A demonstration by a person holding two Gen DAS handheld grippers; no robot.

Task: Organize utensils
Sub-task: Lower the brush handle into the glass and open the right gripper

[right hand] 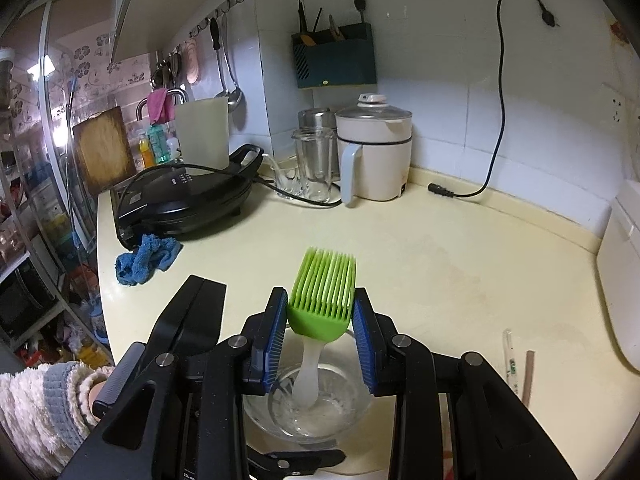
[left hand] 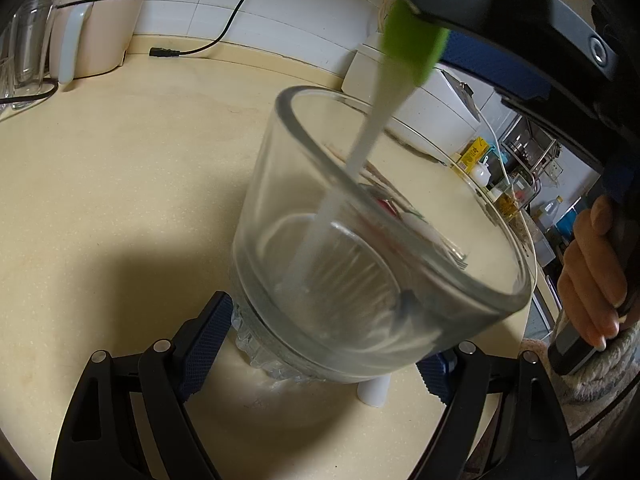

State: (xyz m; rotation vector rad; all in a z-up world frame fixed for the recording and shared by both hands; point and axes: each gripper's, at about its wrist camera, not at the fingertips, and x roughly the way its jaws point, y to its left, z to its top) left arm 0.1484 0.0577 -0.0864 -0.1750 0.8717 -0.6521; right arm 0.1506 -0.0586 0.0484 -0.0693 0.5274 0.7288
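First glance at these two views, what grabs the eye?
The bright green silicone basting brush, head up between the right tongs at centre, its pale handle dropping into the clear round glass cup below. The left tongs flank that cup's base on the cream countertop.

1. The left gripper enters its own view from 6 o'clock, its two black arms spread wide and the blue pads set against the base of a glass, one on each side.
2. The right gripper also comes in from 6 o'clock, its blue pads flanking the head of a green brush.
3. In the left wrist view the right hand sits at 3 o'clock, fingers curled round the handle.
4. A fuzzy sleeve shows at 8 o'clock in the right wrist view.
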